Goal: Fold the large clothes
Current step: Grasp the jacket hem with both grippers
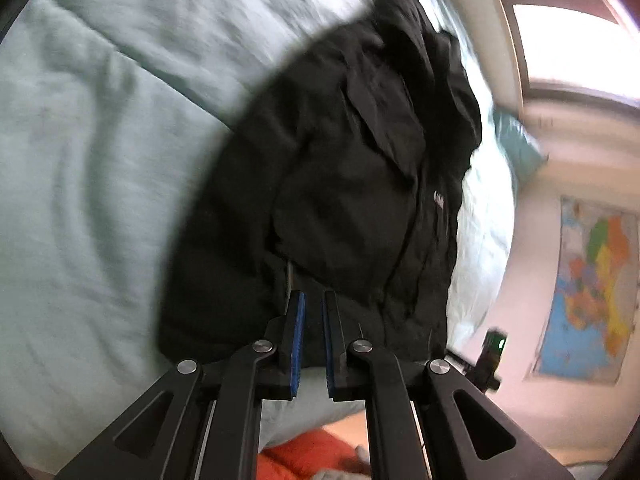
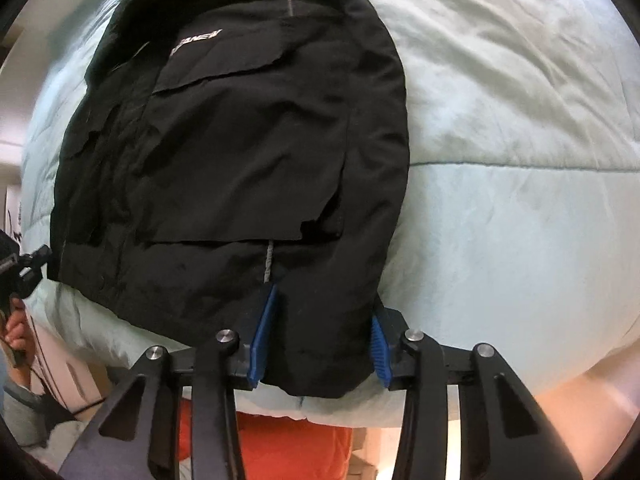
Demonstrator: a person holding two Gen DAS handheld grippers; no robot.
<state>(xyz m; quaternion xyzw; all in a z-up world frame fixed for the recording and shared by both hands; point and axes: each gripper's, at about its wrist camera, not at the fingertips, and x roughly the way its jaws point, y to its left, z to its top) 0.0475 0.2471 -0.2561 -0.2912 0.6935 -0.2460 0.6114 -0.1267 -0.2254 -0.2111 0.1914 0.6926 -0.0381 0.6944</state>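
right gripper (image 2: 320, 336) grasping jacket (image 2: 240, 140) hem | left gripper (image 1: 313, 320) clenched | duvet (image 2: 520, 160) bare beside

**Room and background, both wrist views**

You are working over a bed covered by a pale mint quilted duvet (image 1: 80, 152), creased and softly lit. Past its far edge you have a dark-framed window (image 1: 560, 32), blown out with daylight. Below it, an off-white wall (image 1: 532, 400) carries a coloured map poster (image 1: 592, 292). Left-wrist view is motion-blurred.
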